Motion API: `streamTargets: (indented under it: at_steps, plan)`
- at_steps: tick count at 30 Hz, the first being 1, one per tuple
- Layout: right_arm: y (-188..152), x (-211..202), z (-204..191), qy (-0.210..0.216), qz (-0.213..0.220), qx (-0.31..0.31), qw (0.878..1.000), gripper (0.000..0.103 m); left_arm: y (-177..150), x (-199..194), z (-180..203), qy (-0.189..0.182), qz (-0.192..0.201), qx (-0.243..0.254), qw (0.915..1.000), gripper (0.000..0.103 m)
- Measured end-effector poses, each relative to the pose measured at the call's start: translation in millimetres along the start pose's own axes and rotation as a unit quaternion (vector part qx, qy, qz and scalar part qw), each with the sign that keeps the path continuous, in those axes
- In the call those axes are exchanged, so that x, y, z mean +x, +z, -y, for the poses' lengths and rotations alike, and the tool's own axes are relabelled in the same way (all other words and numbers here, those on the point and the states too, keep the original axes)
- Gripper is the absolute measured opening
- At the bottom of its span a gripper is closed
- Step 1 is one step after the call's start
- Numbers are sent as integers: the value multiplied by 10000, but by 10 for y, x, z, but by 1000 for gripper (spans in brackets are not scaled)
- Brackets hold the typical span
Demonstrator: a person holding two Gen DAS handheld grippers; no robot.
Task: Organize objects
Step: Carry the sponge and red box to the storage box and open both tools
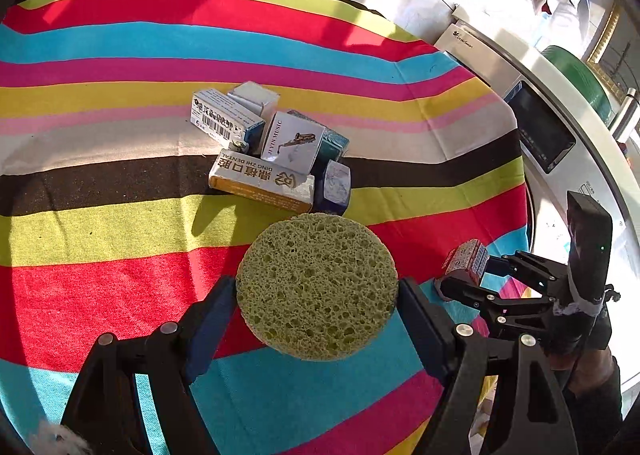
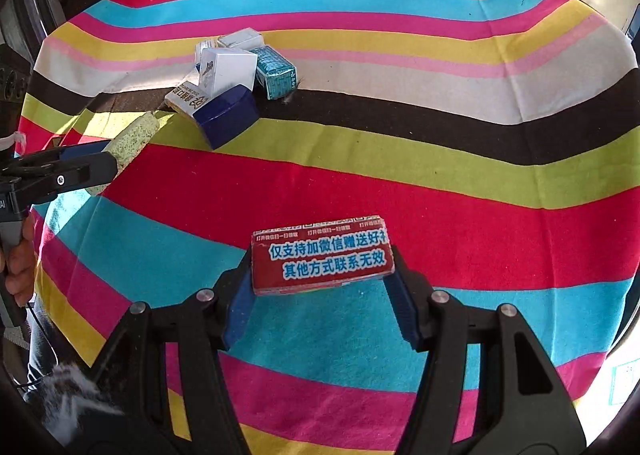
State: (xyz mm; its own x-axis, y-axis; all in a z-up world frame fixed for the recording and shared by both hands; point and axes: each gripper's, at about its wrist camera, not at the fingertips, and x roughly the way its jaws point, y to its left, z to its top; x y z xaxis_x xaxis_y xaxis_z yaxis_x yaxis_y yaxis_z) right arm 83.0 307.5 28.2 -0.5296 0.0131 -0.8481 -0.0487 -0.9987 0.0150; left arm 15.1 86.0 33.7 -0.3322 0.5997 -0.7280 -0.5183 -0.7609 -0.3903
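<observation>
My left tool (image 1: pixel 318 291) is clamped on the round green sponge (image 1: pixel 318 287), just short of the pile of boxes (image 1: pixel 268 151) on the striped table (image 1: pixel 120 215). My right tool (image 2: pixel 322 275) grips a red box (image 2: pixel 322 257), well short of that pile.

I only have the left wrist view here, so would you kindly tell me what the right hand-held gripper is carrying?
Observer: The right hand-held gripper is shut on a red box with blue and white print, clamped by its two short ends.
Operator: Thank you. Is the dark blue box in the pile closed?
Observer: From the right wrist, the dark blue box looks closed, leaning on the dental box.
Operator: And my sponge?
Observer: The green sponge shows edge-on there, a thick disc held off the striped cloth.
</observation>
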Motion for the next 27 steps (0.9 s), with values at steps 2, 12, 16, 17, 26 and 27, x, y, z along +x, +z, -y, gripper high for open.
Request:
streamTargets:
  at_steps: [2, 12, 16, 17, 26, 27]
  plan:
    - [-118, -65, 30, -67, -38, 122, 9999, 63, -74, 12, 116, -74, -60, 55, 9999, 81]
    - [-811, -575, 273, -670, -222, 630, 9955, 63, -517, 4, 934, -710, -340, 663, 9947, 81]
    - [-1124, -766, 454, -1021, -368, 933, 9897, 63, -736, -13, 1381, -1061, -507, 1124, 9867, 81]
    - [-1201, -812, 498, -1091, -415, 1012, 9880, 63, -796, -5, 1493, -1175, -568, 1226, 9838, 81]
    - [-1789, -1084, 881, -1440, -551, 1803, 9715, 63, -1298, 284, 2133, -1679, -1375, 1765, 9601, 81]
    - [-1843, -1079, 915, -1448, -583, 1875, 9698, 63, -1356, 304, 2176, -1680, -1450, 1826, 9578, 81]
